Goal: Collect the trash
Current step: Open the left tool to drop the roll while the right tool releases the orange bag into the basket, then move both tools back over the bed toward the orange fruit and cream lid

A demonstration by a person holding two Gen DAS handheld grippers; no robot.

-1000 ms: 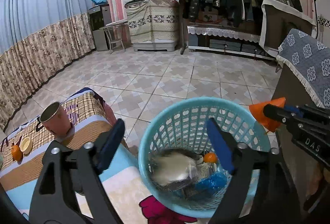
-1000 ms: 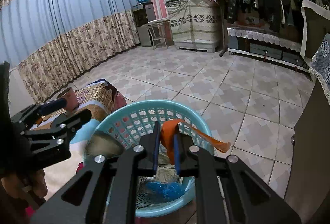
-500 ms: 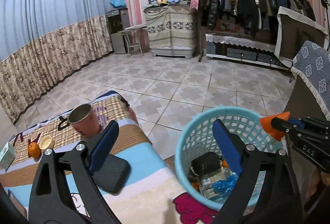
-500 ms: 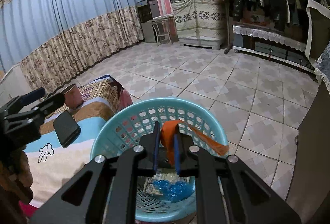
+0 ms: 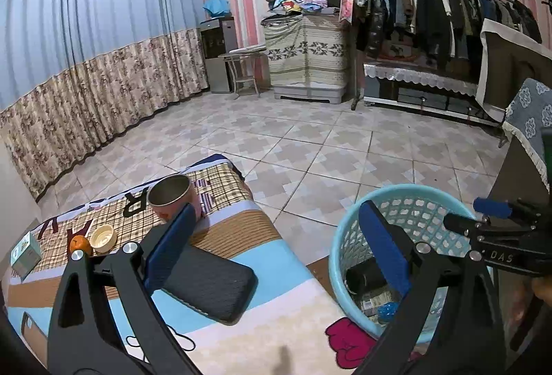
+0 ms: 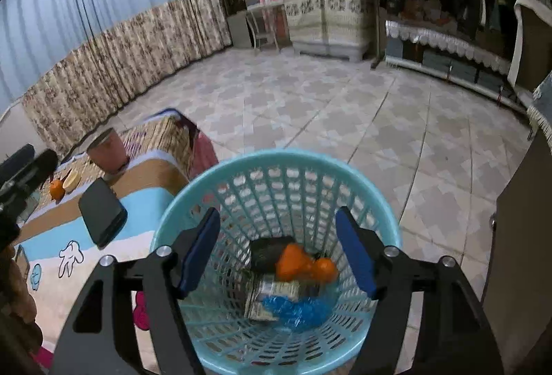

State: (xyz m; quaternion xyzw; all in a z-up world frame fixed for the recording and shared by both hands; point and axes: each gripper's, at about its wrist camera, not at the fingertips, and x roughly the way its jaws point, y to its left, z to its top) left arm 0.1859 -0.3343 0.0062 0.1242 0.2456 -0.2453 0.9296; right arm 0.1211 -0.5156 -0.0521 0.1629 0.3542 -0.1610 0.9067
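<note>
We see the orange peel (image 6: 293, 263) lying inside the blue basket (image 6: 276, 164), below the right gripper (image 6: 277, 252) – its jaws have just been opening and now stand apart above the basket, with nothing pressed between them. Half a second ago this peel was still clamped in them. In the basket there are also a dark roll (image 6: 267, 250), a blue crumpled bag (image 6: 296, 307) and a printed wrapper (image 6: 272, 294). The left gripper (image 5: 276, 244) is spread wide and empty – it has shifted from the basket toward the black pad (image 5: 214, 285) beside it.
</note>
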